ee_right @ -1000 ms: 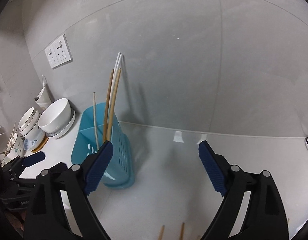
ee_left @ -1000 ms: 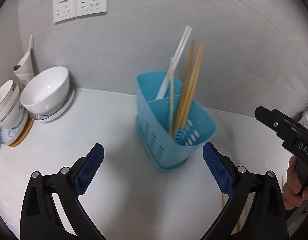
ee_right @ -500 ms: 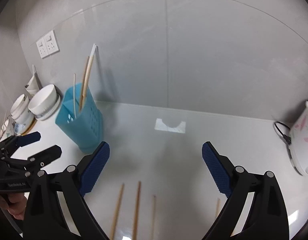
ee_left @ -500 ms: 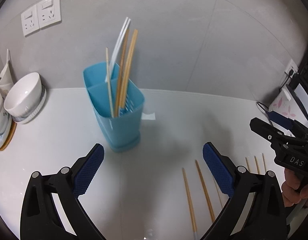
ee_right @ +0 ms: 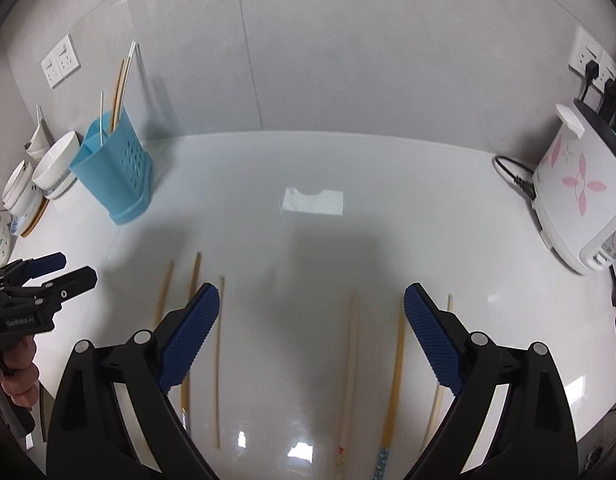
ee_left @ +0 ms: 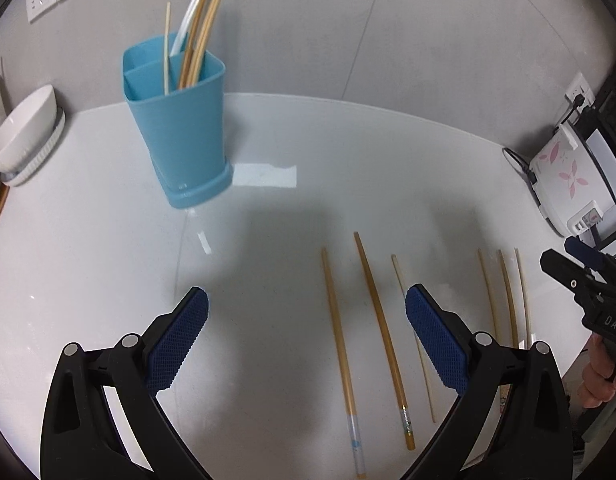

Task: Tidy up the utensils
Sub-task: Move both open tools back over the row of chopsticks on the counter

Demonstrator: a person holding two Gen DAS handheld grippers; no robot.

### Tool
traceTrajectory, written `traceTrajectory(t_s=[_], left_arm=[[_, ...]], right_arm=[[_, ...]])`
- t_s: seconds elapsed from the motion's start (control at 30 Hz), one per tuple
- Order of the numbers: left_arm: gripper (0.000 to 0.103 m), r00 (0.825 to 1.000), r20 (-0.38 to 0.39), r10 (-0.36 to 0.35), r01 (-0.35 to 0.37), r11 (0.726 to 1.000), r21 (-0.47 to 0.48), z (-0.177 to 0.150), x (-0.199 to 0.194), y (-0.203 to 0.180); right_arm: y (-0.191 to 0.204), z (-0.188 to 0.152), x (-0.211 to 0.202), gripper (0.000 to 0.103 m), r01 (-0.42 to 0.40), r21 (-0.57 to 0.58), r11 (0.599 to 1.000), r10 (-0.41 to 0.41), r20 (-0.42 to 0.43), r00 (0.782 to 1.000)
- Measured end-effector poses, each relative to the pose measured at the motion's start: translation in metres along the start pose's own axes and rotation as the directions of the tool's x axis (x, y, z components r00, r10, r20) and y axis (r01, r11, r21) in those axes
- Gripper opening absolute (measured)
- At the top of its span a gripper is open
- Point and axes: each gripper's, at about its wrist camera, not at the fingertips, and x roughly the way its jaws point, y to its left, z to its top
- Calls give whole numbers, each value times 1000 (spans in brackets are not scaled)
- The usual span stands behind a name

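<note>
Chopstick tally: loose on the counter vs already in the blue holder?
Loose chopsticks on the counter: 6, e.g.
Chopsticks in the blue holder: 5, e.g.
Total: 11

the countertop is white, smooth and glossy, with bright light reflections. the chopsticks lying on it look like pale wood or bamboo with a smooth finish; some carry printed ends. the utensil holder is light blue plastic, smooth and semi-matt, with a perforated side. the left gripper and right gripper have matt black plastic arms, silver metal fasteners and blue pads with a rough, knurled texture. the bowl looks like glazed white ceramic. the wall is smooth grey tile with a faint sheen. the rice cooker is glossy white plastic.
</note>
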Motion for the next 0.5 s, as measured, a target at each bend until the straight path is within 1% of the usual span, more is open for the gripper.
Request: traceTrajectory(t_s=[0.1, 0.17, 0.23, 0.43, 0.5], left_arm=[[97, 1000, -22, 11, -11, 1000, 7, -10, 7, -9], [97, 999, -38, 19, -19, 1000, 12, -15, 11, -14], [97, 998, -60, 26, -26, 1000, 14, -22, 16, -17], [97, 992, -119, 48, -47, 999, 14, -36, 26, -16], [97, 988, -142, 53, -53, 999, 6, -41, 31, -16]], right_arm=[[-6, -9, 4, 89, -8, 5, 1000, 8, -38, 999], [-11, -20, 9, 89, -6, 6, 1000, 7, -79, 997], [-15, -29, 14, 89, 9, 5, 1000, -9, -113, 994], [-37, -51, 25, 82, 26, 65, 998, -13, -196, 980], [-44, -58, 29, 77, 38, 77, 996, -20, -221, 975]])
